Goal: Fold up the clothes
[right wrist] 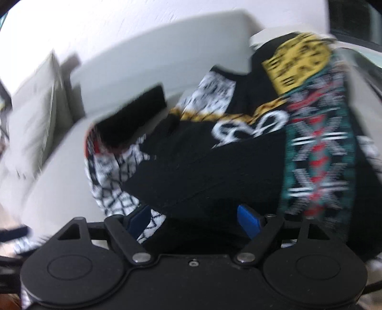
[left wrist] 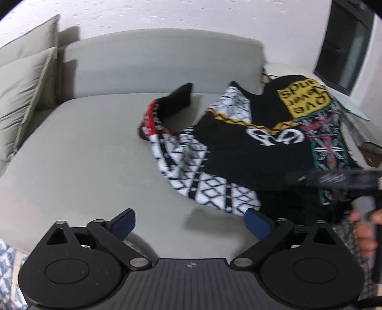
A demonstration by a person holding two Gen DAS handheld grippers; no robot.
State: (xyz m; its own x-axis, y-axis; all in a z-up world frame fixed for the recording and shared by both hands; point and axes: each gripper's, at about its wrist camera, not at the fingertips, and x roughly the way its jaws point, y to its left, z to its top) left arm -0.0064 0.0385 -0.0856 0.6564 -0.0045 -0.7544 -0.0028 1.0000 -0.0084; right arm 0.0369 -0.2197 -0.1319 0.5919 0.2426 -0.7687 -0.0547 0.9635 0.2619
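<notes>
A home living room: pale grey sofa (left wrist: 100,147) with loose back cushions (left wrist: 21,95) against a white textured wall (left wrist: 191,14), dark window (left wrist: 346,45) at right, patterned knit sweater (left wrist: 250,147) strewn across the seat.

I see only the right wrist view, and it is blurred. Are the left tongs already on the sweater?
Observer: No. The left tongs are open over the bare sofa seat, with nothing between them.
Operator: How near is the sweater to them?
Observer: The sweater has its black-and-white lattice edge just beside the pad on the picture's right. I cannot tell if they touch.
Operator: Is the person's other hand seen there?
Observer: Yes, a hand grips a handle at the right edge.
</notes>
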